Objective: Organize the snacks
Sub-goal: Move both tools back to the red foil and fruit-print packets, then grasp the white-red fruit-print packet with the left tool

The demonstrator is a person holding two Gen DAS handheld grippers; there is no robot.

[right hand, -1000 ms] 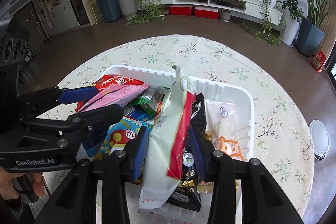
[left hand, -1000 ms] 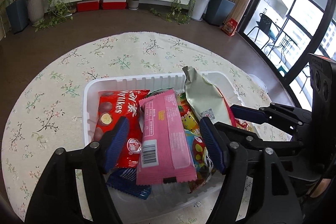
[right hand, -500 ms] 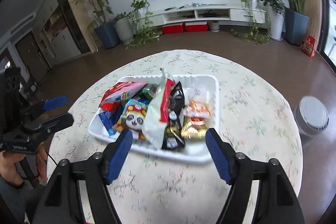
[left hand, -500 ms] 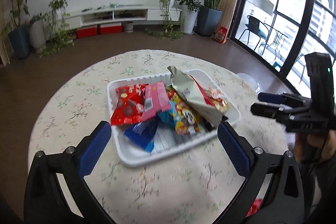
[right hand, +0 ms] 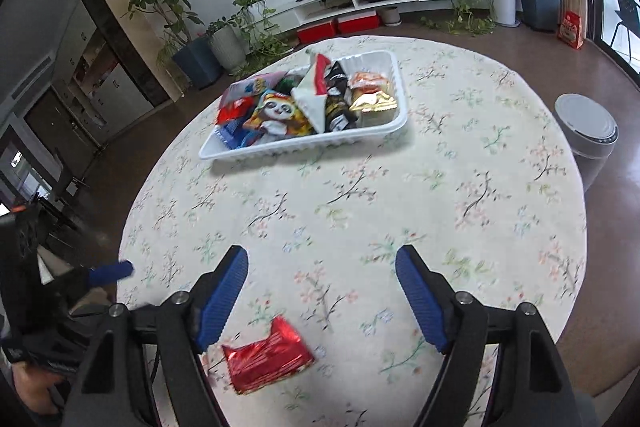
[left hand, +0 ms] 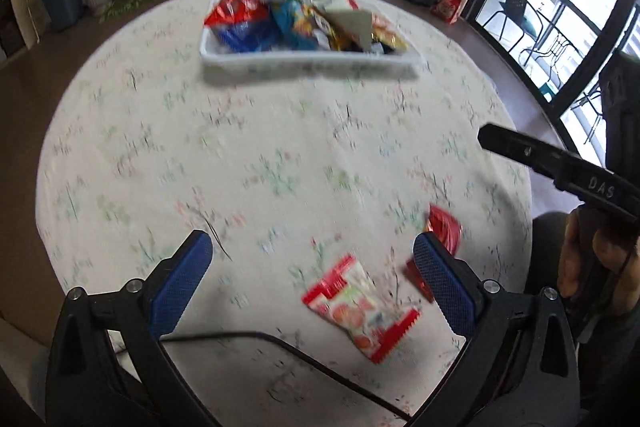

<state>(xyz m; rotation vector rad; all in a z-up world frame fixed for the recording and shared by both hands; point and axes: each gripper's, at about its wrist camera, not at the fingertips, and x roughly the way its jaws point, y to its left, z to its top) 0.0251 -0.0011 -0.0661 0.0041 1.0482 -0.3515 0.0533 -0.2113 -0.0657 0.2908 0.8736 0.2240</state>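
Note:
A white tray [left hand: 308, 61] [right hand: 304, 147] full of snack packets stands on the far side of the round table. Near the front edge, a red-and-white packet [left hand: 360, 311] and a red foil packet [left hand: 442, 231] [right hand: 266, 355] lie loose on the cloth. My left gripper [left hand: 310, 243] hovers over the red-and-white packet; its jaws are wide and closing, and the pads touch nothing. My right gripper [right hand: 322, 255] hangs over bare cloth with its jaws opening and nothing between them. The foil packet lies just by its left finger [right hand: 222, 303].
A black cable [left hand: 280, 341] runs across the cloth near the front edge. The right gripper's body [left hand: 560, 167] and a hand [left hand: 580, 259] sit at the right of the left wrist view. A white lidded bin [right hand: 586, 123] stands on the floor beside the table.
Both grippers let go of the packets they held in the tray, opened wide and drew back to the near side of the table. The loose packets have come into view.

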